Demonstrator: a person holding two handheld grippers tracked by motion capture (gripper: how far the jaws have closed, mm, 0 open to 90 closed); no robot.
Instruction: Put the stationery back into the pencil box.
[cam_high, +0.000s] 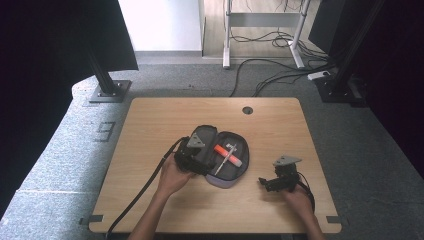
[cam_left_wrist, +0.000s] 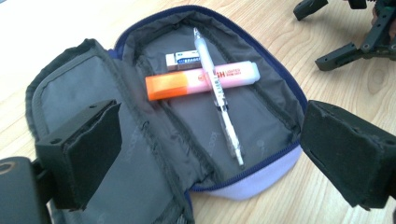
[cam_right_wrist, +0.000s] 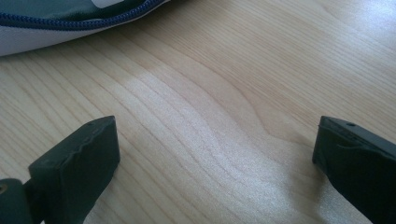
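Here left gripper (cam_left_wrist: 210, 154) hovers wide open over pencil case (cam_left_wrist: 140, 154)

Pencil case (cam_left_wrist: 154, 140) – grey lining, lilac shell, navy zip; highlighter (cam_left_wrist: 201, 79) – orange cap, pink barrel; pen (cam_left_wrist: 219, 93) white; eraser (cam_left_wrist: 183, 59) white, blue print; table (cam_right_wrist: 224, 116) pale woodgrain.
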